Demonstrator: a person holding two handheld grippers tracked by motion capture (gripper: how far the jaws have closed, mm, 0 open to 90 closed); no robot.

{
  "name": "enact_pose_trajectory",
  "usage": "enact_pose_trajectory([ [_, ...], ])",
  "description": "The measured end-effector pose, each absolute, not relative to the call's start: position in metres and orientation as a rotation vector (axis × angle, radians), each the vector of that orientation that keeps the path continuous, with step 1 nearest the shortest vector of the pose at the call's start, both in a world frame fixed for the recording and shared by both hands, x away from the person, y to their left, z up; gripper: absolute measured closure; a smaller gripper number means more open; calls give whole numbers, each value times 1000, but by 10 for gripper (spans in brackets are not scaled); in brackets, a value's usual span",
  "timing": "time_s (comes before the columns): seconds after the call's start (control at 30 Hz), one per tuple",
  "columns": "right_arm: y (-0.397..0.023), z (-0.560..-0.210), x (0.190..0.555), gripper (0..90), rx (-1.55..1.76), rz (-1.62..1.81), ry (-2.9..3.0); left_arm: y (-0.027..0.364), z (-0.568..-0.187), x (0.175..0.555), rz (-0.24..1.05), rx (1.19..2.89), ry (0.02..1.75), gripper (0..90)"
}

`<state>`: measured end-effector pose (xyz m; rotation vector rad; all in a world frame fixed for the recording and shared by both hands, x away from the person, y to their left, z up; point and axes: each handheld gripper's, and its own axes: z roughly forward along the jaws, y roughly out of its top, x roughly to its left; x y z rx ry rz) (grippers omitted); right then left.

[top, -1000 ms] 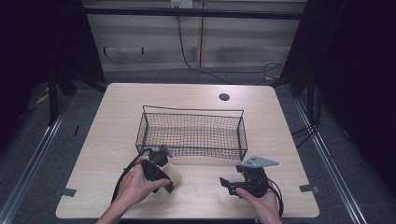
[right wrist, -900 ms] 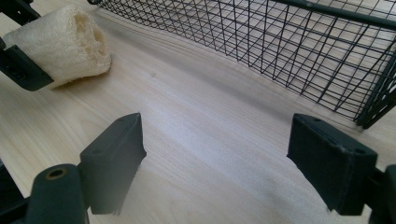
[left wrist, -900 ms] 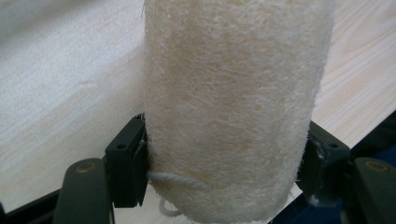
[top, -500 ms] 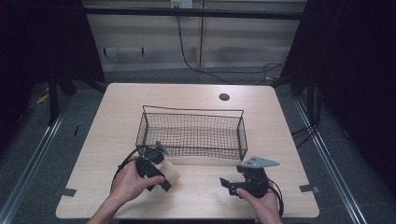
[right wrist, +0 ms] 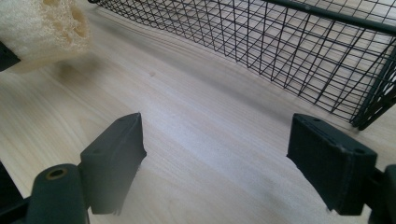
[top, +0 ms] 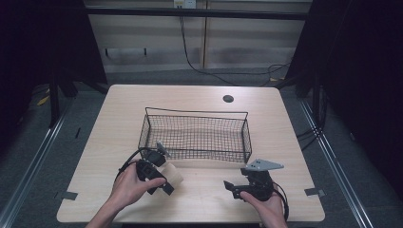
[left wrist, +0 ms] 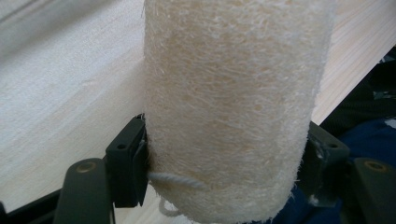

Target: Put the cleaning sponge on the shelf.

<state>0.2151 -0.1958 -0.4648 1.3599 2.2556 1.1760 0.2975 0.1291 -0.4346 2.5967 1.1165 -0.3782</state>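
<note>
Your left gripper (top: 167, 183) sits near the front left of the table (top: 119, 109), and its jaws are clamped on either side of a pale loofah sponge (left wrist: 231, 107), which sticks out well past them; in the left gripper view a thin white string (left wrist: 175, 179) runs across the sponge's lower end. The sponge is just in front of the black wire basket (top: 195, 135), outside it. Further right, your right gripper (top: 231, 186) rests low over the table's front edge with its jaws spread wide and nothing between them, the bare wood showing in the gap and the basket's corner just beyond.
</note>
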Motion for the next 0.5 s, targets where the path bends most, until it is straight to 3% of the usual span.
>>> enact_pose_trajectory([
  [0.5, -196, -465, 216, 182, 1365, 1175, 2255, 150, -412, 301, -355, 2508, 1090, 309],
])
